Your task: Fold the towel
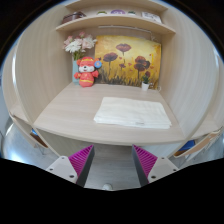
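Claw (113, 160) spread wide, holding nothing, short of the worktop (70, 112). White towel (133, 112) lies flat ahead, slightly right, w/ plush toy (86, 72) beyond. Best approach: go low, pinch one near corner only.

Claw (112, 165) held level, fingers apart, nothing gripped

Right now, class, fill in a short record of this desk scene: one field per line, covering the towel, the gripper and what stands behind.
towel: white towel lying flat on the wooden desk, beyond the fingers, already folded into a rectangle
gripper: gripper open, holding nothing, short of the towel
back of desk: red stuffed toy beside a flower picture
above: shelf with small items, too small to tell
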Available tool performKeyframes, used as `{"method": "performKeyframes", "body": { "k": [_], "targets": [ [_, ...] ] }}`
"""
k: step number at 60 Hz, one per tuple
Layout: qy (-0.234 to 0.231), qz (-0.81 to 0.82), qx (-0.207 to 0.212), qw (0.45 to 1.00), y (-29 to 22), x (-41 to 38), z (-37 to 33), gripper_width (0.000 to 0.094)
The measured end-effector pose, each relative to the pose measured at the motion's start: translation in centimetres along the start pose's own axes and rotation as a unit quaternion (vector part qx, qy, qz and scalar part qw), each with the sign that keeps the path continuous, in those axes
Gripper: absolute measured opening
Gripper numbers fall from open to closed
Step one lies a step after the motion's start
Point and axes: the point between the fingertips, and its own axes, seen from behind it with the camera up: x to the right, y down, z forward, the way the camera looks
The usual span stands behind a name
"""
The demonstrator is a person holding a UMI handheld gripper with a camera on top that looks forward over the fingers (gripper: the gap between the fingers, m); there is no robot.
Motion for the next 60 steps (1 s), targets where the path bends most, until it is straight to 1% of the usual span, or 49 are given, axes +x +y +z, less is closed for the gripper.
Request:
{"method": "performKeyframes", "body": {
  "k": [9, 15, 21, 27, 32, 33, 34, 35, 36, 39, 43, 50, 56, 58, 60],
  "targets": [
    [-0.007, 0.006, 0.001, 1.000, -4.6, -1.8, 7.9, 0.0749],
    [-0.005, 0.000, 0.003, 1.000, -8.1, -2.7, 12.8, 0.0748],
    [0.000, -0.014, -0.004, 1.000, -10.7, -3.3, 17.2, 0.0745],
    [-0.006, -0.017, -0.019, 1.000, -11.4, -4.2, 21.0, 0.0738],
    [0.003, -0.030, -0.051, 0.998, -10.1, -4.4, 22.8, 0.0709],
    [0.000, -0.033, -0.050, 0.998, -10.7, -4.4, 22.4, 0.0679],
    [0.005, -0.031, -0.041, 0.999, -10.8, -4.1, 22.8, 0.0622],
    [0.015, -0.030, -0.042, 0.999, -10.5, -3.8, 23.0, 0.0548],
    [0.019, -0.029, -0.044, 0.998, -10.6, -3.9, 22.8, 0.0500],
    [0.021, -0.017, -0.034, 0.999, -10.6, -3.6, 22.9, 0.0366],
    [0.047, -0.016, -0.023, 0.999, -10.6, -2.3, 23.0, 0.0116],
    [0.042, -0.018, -0.026, 0.999, -10.7, -2.0, 22.9, 0.0079],
    [0.024, -0.012, -0.048, 0.998, -11.1, -2.1, 22.5, 0.0066],
    [0.018, -0.016, -0.047, 0.999, -12.0, -1.9, 21.8, 0.0065],
    [0.020, -0.021, -0.036, 0.999, -13.4, -1.1, 20.9, 0.0066]
  ]
}}
